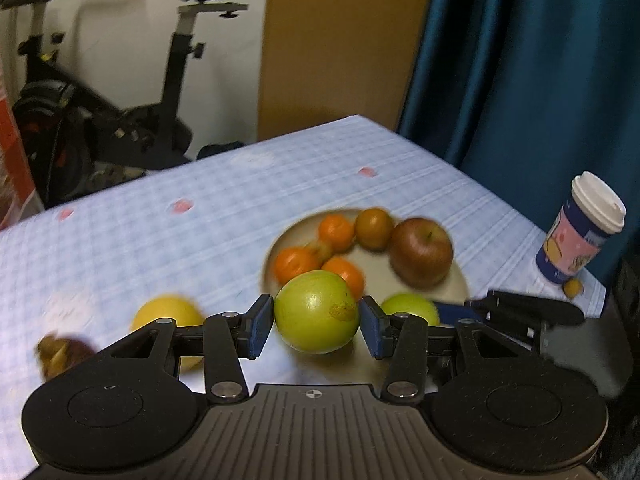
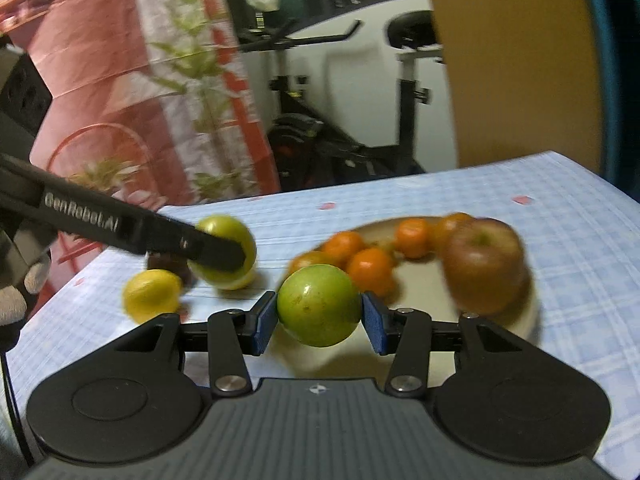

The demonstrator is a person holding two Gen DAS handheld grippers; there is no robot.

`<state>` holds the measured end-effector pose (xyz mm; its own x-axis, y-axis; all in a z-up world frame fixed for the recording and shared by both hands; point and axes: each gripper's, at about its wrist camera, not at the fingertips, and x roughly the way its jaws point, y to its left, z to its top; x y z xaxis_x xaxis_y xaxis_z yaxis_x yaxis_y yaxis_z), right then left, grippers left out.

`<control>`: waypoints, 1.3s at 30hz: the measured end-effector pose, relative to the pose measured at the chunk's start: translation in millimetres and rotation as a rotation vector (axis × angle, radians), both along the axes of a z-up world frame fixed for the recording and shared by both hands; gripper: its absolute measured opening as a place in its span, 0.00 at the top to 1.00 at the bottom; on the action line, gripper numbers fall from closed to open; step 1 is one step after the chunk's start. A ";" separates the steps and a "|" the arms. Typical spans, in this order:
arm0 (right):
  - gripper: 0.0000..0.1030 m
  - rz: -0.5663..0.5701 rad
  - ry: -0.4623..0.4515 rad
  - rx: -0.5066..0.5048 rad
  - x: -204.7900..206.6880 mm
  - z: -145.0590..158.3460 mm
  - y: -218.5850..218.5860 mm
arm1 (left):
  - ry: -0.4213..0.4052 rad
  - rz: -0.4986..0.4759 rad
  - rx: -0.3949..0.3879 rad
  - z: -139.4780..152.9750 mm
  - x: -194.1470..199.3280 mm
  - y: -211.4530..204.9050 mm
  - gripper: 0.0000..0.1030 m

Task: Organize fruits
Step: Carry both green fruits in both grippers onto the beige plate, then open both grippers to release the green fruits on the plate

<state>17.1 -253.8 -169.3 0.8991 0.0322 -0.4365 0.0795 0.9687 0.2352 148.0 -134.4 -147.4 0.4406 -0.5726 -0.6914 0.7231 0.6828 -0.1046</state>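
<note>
Left gripper (image 1: 317, 319) clamped on green apple (image 1: 316, 312), right gripper (image 2: 319, 314) clamped on another green apple (image 2: 319, 310), plate (image 1: 456, 284) of oranges (image 1: 294, 266) just beyond, lemon (image 1: 168, 314) left, paper cup (image 1: 580, 232) far right.

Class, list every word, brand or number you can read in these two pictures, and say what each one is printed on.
"GenRobot.AI": white letters on the black arm of the left gripper, seen in the right wrist view.
The paper cup carries a pink and blue cartoon picture; any lettering on it is too small to read.
The orange box at the left edge is too blurred to read.
Nothing else is readable.
</note>
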 end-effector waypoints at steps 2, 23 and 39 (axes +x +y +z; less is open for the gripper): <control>0.53 -0.028 0.011 0.001 -2.3 -0.5 -8.7 | -0.009 -0.014 0.005 -1.5 1.6 -18.1 0.52; 0.53 -0.119 0.059 0.007 -3.0 -10.9 -40.0 | -0.027 -0.084 0.055 -16.2 19.0 -91.9 0.64; 0.52 -0.115 0.058 -0.012 0.4 -12.6 -38.8 | -0.009 -0.037 0.055 -15.6 22.1 -81.8 0.62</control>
<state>17.6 -292.6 -182.0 0.8698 -0.0746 -0.4877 0.2029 0.9551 0.2159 170.1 -216.2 -163.0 0.4263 -0.5499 -0.7182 0.7486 0.6602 -0.0610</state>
